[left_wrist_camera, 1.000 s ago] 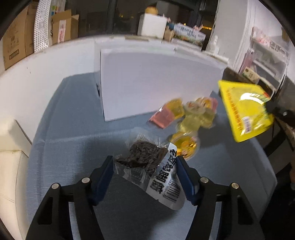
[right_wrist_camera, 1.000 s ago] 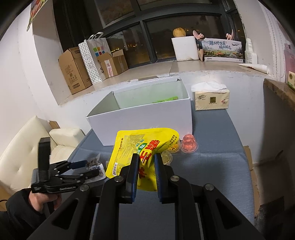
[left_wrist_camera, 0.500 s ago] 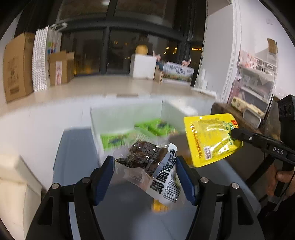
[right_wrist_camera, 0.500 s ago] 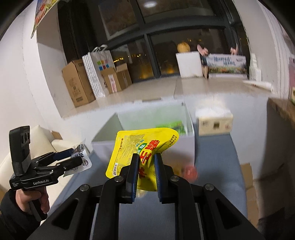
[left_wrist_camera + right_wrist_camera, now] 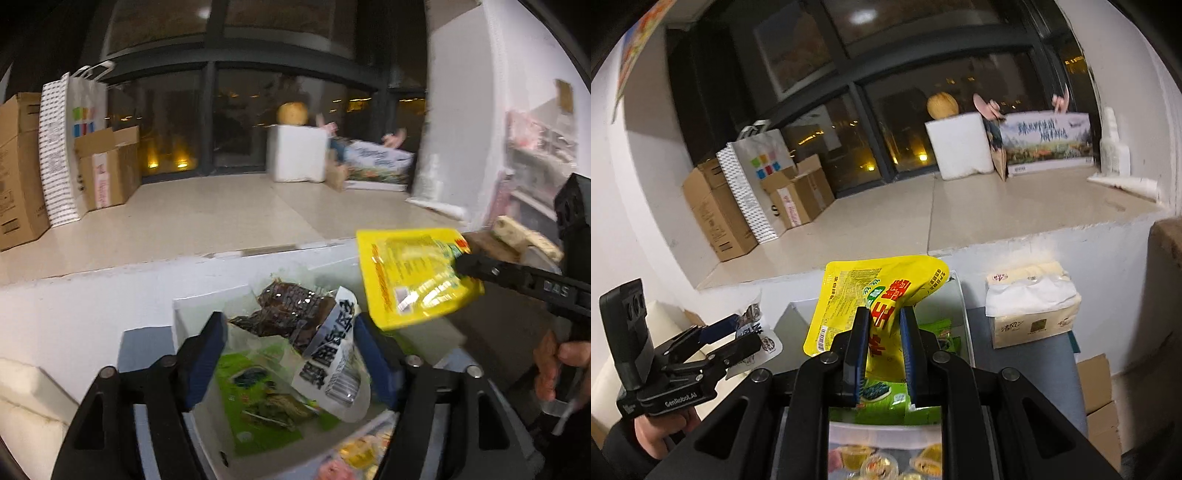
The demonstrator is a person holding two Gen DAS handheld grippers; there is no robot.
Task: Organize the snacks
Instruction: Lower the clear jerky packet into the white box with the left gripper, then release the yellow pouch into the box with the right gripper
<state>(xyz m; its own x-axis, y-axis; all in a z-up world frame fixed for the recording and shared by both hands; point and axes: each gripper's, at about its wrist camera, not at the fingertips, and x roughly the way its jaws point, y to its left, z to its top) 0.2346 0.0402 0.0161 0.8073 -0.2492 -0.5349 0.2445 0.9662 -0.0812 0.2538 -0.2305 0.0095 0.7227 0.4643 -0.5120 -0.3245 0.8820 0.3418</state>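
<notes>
Hovering above an open white cardboard box point(image 5: 207, 306) — the left gripper point(image 5: 291, 350) clamps a clear packet of dark dried snack point(image 5: 295, 317), the right gripper point(image 5: 883, 354) pinches a glossy yellow pouch point(image 5: 849, 291).

- A lived-in home or storage room at night
- Cardboard boxes point(image 5: 716, 210) and a paper bag point(image 5: 757, 181) line the far window ledge point(image 5: 960, 218)
- A tissue pack point(image 5: 1030, 306) sits right, a cream sofa point(image 5: 26, 413) left
</notes>
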